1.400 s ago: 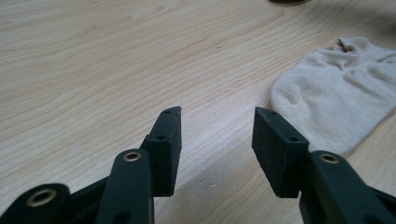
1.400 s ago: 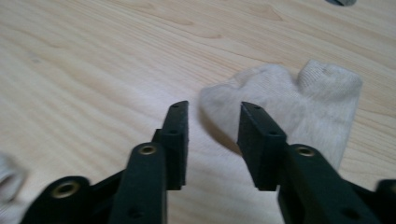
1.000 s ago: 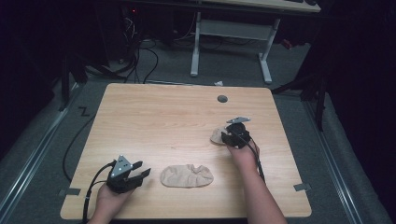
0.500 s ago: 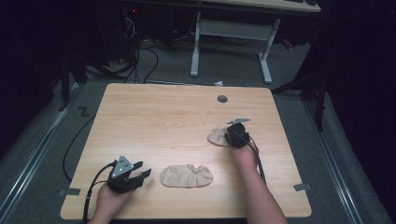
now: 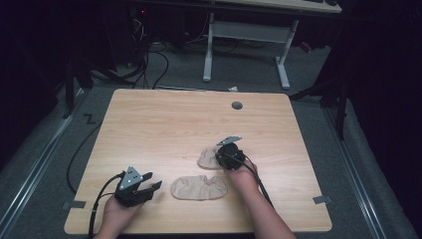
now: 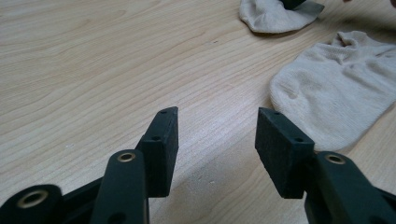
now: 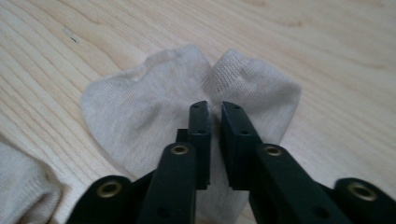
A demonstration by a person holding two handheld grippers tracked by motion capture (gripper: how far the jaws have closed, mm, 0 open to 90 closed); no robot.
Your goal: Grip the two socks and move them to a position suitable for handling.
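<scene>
Two beige ankle socks lie on the wooden table (image 5: 164, 124). One sock (image 5: 199, 187) is spread flat near the front middle; in the left gripper view this sock (image 6: 336, 88) is to the right of the jaws. The second sock (image 5: 208, 158) sits just behind it, bunched under my right gripper (image 5: 220, 158). My right gripper (image 7: 214, 106) is shut on that second sock (image 7: 140, 112), pinching a fold of fabric. My left gripper (image 5: 152, 180) rests at the front left, open, and nothing lies between the jaws of the left gripper (image 6: 217, 112).
A round cable hole (image 5: 237, 105) is near the table's far edge. Tape marks (image 5: 321, 199) sit at the front corners. A white desk frame (image 5: 249, 35) and cables stand on the floor beyond the table.
My right gripper has moved left and toward the person, dragging the second sock closer to the flat one. The left gripper has stayed put.
</scene>
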